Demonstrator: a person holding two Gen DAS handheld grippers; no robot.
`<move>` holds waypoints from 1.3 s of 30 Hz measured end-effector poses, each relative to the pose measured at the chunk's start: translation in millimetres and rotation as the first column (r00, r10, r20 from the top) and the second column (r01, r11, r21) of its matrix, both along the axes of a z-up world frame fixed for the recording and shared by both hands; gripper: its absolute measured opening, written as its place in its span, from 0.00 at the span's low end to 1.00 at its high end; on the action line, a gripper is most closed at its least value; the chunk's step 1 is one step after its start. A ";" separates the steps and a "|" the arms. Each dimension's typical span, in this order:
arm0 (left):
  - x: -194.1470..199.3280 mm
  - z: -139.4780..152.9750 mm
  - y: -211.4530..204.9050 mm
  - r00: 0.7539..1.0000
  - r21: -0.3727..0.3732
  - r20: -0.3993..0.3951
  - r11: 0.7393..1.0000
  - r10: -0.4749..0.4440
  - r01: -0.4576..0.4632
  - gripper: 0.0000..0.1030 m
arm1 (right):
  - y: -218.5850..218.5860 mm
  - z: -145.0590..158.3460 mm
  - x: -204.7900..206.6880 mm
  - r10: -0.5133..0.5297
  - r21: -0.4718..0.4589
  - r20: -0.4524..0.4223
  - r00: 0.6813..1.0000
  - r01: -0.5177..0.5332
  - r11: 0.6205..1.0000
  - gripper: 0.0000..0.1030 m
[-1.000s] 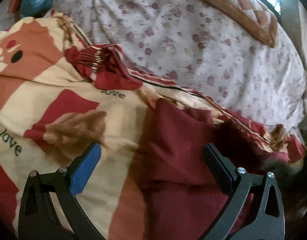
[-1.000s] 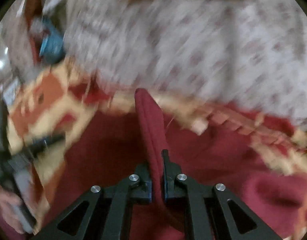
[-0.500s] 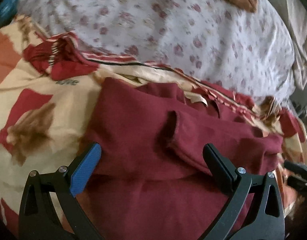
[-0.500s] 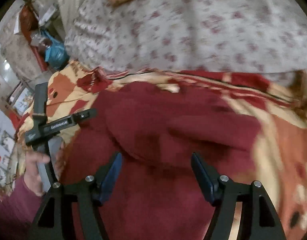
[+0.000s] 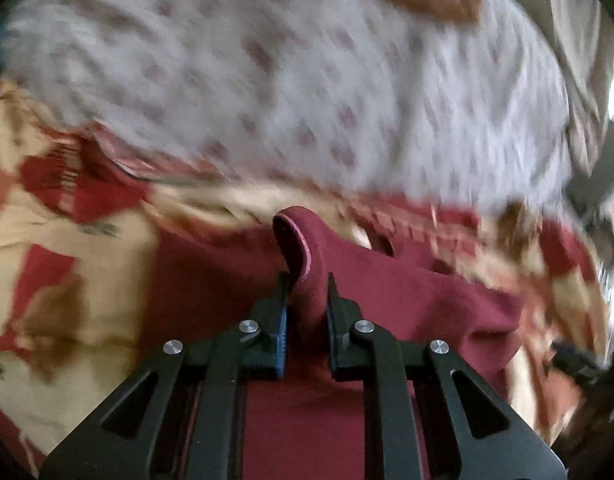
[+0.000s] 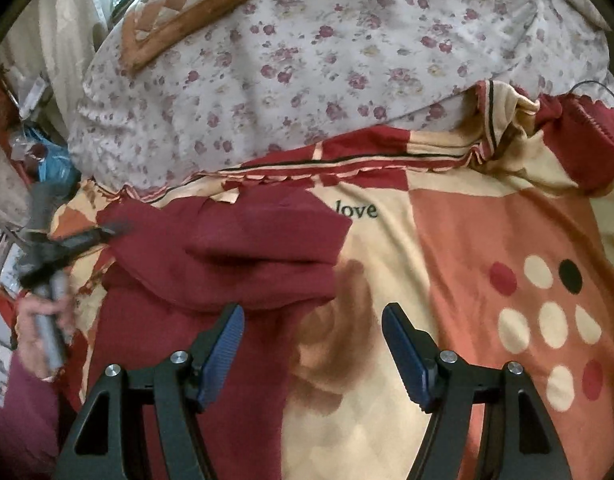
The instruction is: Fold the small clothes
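Note:
A dark red garment (image 6: 227,264) lies partly folded on a cream, red and orange patterned blanket (image 6: 487,264). In the left wrist view my left gripper (image 5: 307,280) is shut on a raised fold of the dark red garment (image 5: 303,240), with the cloth pinched between its pads; the view is blurred by motion. In the right wrist view my right gripper (image 6: 313,320) is open and empty, hovering over the garment's right edge and the blanket. The left gripper (image 6: 67,244) also shows at the garment's far left, held by a hand.
A floral white quilt (image 6: 327,60) rises behind the blanket. A brown and white patchwork cushion (image 6: 187,0) lies on top of it. A blue bag (image 6: 55,164) and clutter sit at far left beyond the bed.
My left gripper has closed on a fold of the dark red garment. My right gripper let go of the garment earlier, stays open and has shifted right over the blanket.

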State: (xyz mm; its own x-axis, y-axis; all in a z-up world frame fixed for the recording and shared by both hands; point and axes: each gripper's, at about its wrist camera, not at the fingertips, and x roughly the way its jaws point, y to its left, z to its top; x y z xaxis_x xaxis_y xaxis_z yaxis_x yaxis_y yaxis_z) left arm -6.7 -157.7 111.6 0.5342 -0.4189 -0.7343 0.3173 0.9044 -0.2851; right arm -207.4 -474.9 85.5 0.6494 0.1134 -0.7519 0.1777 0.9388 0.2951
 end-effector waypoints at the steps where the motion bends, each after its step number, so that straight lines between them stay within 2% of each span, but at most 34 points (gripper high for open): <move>1: 0.8 3.0 15.0 0.999 -0.004 0.016 0.999 0.047 -0.047 0.13 | 0.2 -1.9 4.1 -0.003 -0.008 -0.003 1.000 0.003 1.000 0.67; 3: 4.4 -5.5 35.0 0.995 0.021 0.003 0.995 0.100 -0.100 0.13 | 2.0 -7.9 11.1 0.004 -0.017 -0.015 1.000 -0.004 1.000 0.68; 5: 7.7 -27.3 39.8 0.993 0.024 -0.072 0.995 0.094 -0.092 0.13 | 8.4 -17.1 23.0 0.023 -0.028 -0.049 0.999 -0.024 0.999 0.68; 7: 7.3 -43.1 38.8 0.990 0.035 -0.114 0.996 0.087 -0.084 0.13 | 13.7 -23.5 32.6 0.039 -0.040 -0.061 0.997 -0.042 0.998 0.68; 10: 4.0 -54.3 39.5 0.986 0.044 -0.128 0.994 0.106 -0.101 0.13 | 26.2 -29.5 49.3 0.050 -0.103 -0.047 0.998 -0.055 0.993 0.68; 11: 3.5 -54.8 41.0 0.984 0.033 -0.138 0.994 0.112 -0.108 0.13 | 32.8 -32.2 58.3 0.062 -0.157 -0.049 0.997 -0.069 0.985 0.66; 12: 3.2 -55.6 43.1 0.982 0.023 -0.148 0.993 0.116 -0.113 0.13 | 37.2 -34.6 64.4 0.064 -0.207 -0.052 0.997 -0.073 0.976 0.58; 13: 3.7 -54.7 43.9 0.981 0.016 -0.156 0.994 0.113 -0.112 0.13 | 40.5 -36.8 69.5 0.061 -0.259 -0.058 0.996 -0.074 0.963 0.22; 14: 2.9 -53.4 42.6 0.981 0.010 -0.161 0.994 0.105 -0.105 0.13 | 40.4 -38.6 73.7 0.058 -0.272 -0.061 0.996 -0.073 0.960 0.10; 16: -2.2 -49.5 39.5 0.984 0.009 -0.155 0.996 0.084 -0.083 0.13 | 32.0 -32.0 67.2 0.041 -0.207 -0.033 0.999 -0.047 0.977 0.09; 19: -4.9 -55.1 29.3 0.986 0.026 -0.159 0.999 0.043 -0.039 0.13 | 25.9 -21.7 43.7 0.039 -0.199 -0.011 0.999 -0.040 0.979 0.08; 22: -5.2 -68.5 18.3 0.986 0.076 -0.165 0.997 0.037 -0.025 0.14 | 22.6 -47.5 30.1 0.071 -0.154 -0.113 0.991 -0.088 0.984 0.08; 25: -6.9 -66.7 19.6 0.988 0.076 -0.151 0.997 0.037 -0.026 0.14 | 12.7 -45.3 17.8 0.081 -0.095 -0.101 0.992 -0.091 0.991 0.08; 27: -5.9 -65.9 21.6 0.987 0.069 -0.155 0.997 0.032 -0.021 0.14 | -5.3 -34.0 8.8 0.043 -0.048 -0.086 0.995 -0.047 0.998 0.32; 28: -5.1 -66.5 22.5 0.986 0.066 -0.161 0.998 0.030 -0.020 0.14 | -16.3 -27.5 4.0 0.006 -0.021 -0.058 0.998 -0.007 1.000 0.54; 29: -4.0 -67.6 22.2 0.986 0.065 -0.164 0.998 0.032 -0.022 0.14 | -25.8 -22.2 1.2 -0.031 0.006 -0.025 0.999 0.031 0.999 0.66; 30: -3.9 -68.5 21.7 0.986 0.067 -0.165 0.997 0.035 -0.024 0.14 | -37.2 -17.3 2.3 -0.077 0.042 0.008 0.997 0.076 0.996 0.67; 32: -5.2 -69.2 19.7 0.986 0.075 -0.159 0.997 0.044 -0.033 0.14 | -46.9 -16.3 21.0 -0.105 0.087 -0.006 0.994 0.105 0.991 0.67; 37: -6.2 -69.2 19.0 0.986 0.079 -0.157 0.996 0.052 -0.040 0.14 | -39.3 -45.4 87.7 -0.070 0.151 -0.067 0.995 0.079 0.985 0.66; 39: -6.4 -69.6 18.6 0.986 0.075 -0.162 0.996 0.050 -0.039 0.14 | -33.4 -55.8 110.1 -0.033 0.173 -0.074 0.997 0.045 0.984 0.32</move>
State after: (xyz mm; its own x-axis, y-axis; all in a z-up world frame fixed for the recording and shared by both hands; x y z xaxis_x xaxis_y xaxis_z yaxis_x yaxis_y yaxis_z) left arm -13.1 -139.0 42.0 0.4215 -0.3405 -0.8405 0.2309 0.9366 -0.2636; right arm -97.3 -508.3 29.7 0.6023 0.2221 -0.7667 0.2394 0.8660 0.4390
